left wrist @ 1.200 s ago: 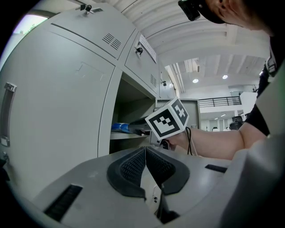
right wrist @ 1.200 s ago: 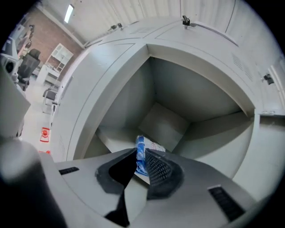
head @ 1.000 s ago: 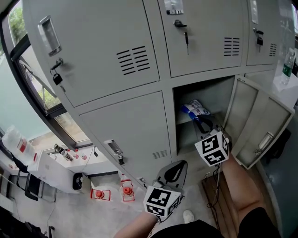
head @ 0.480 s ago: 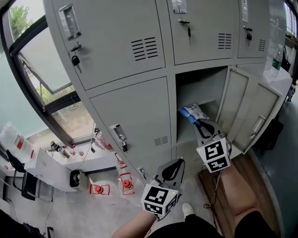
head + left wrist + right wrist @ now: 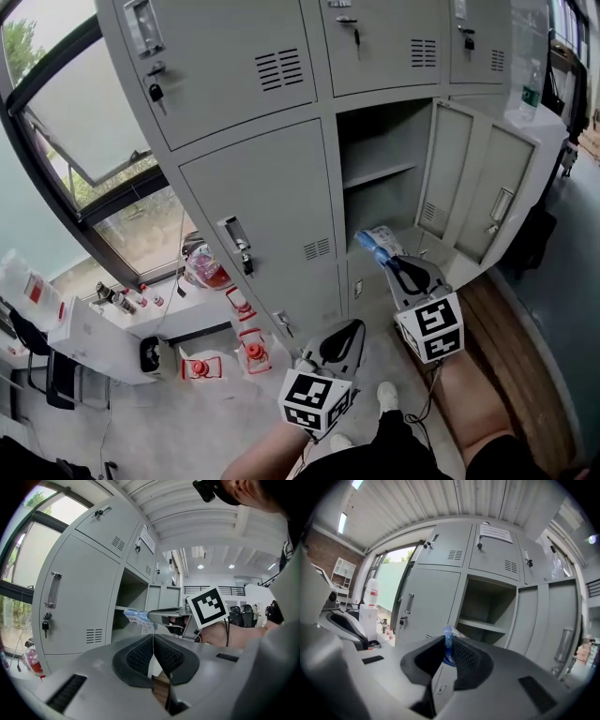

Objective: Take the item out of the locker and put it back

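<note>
Grey steel locker bank (image 5: 253,197), lower compartment (image 5: 375,178) open, shelf now bare. Right gripper (image 5: 392,265) drawn clear of it, clamped on blue-and-white plastic packet (image 5: 378,246). Left gripper (image 5: 345,336) closed, empty. Removal done; return pending.

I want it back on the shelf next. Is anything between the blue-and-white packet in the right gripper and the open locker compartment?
Nothing visible does. The right gripper holds the blue-and-white packet before the open grey metal locker compartment; its door is swung aside, its shelf bare.
</note>
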Demonstrator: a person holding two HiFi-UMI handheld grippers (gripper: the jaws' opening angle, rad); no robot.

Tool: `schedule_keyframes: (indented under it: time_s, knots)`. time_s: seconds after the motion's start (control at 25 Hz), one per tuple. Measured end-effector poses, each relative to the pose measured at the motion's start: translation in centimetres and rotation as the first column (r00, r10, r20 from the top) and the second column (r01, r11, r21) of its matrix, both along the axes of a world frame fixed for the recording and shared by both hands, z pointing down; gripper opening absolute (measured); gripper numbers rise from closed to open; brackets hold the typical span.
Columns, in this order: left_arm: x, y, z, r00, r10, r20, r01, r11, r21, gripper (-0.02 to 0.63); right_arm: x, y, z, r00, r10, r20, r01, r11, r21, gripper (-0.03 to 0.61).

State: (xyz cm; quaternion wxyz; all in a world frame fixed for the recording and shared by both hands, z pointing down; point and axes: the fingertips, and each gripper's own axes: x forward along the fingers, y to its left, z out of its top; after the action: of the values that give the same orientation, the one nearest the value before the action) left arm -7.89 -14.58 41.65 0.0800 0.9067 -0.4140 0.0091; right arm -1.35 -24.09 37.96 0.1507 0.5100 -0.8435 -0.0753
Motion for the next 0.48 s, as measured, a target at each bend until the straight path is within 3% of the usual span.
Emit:
schedule_keyframes:
  time_s: [0.48]
  knots:
    - [2.9, 3.9, 2.8, 1.0, -0.013, 0.021, 0.015, 0.997, -0.073, 0.018, 3.0, 7.7, 4.3, 0.997, -0.029, 0.073, 0.037, 0.993, -0.11, 0.097]
